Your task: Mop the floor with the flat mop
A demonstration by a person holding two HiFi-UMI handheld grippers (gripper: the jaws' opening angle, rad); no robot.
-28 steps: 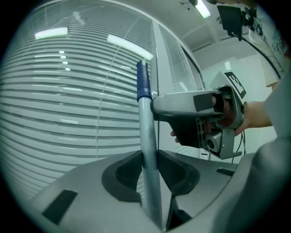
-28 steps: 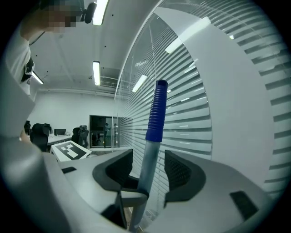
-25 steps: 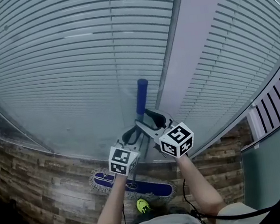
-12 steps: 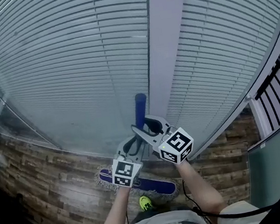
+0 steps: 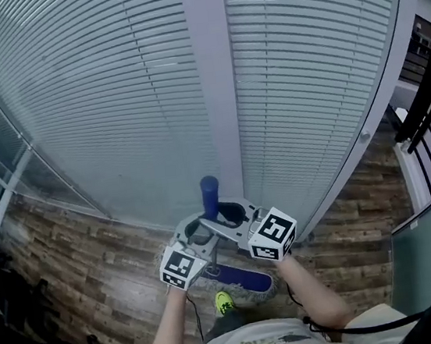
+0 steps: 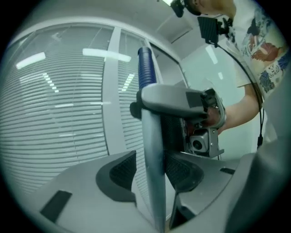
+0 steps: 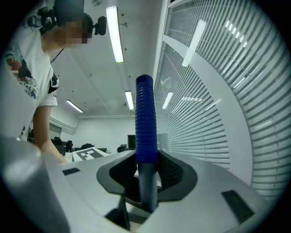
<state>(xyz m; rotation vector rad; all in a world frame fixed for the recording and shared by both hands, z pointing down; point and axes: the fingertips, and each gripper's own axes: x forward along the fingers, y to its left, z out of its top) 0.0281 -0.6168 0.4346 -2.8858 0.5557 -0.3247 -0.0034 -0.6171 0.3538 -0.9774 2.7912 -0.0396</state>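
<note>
Head view: mop head (image 5: 242, 280) flat on floor (image 5: 93, 262) by blinds (image 5: 96, 104). Left gripper (image 6: 150, 168) just opened, loose round pole (image 6: 152, 150). Right gripper (image 7: 146, 175), just closing, clamps it under blue grip (image 7: 145, 118). Likely light, stiff, smooth; hold high.

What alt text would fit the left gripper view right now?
The left gripper, jaws just opened, loosely straddles the grey mop handle. Above it the right gripper, jaws just closing, clamps the same handle below the blue grip, with window blinds behind.
</note>
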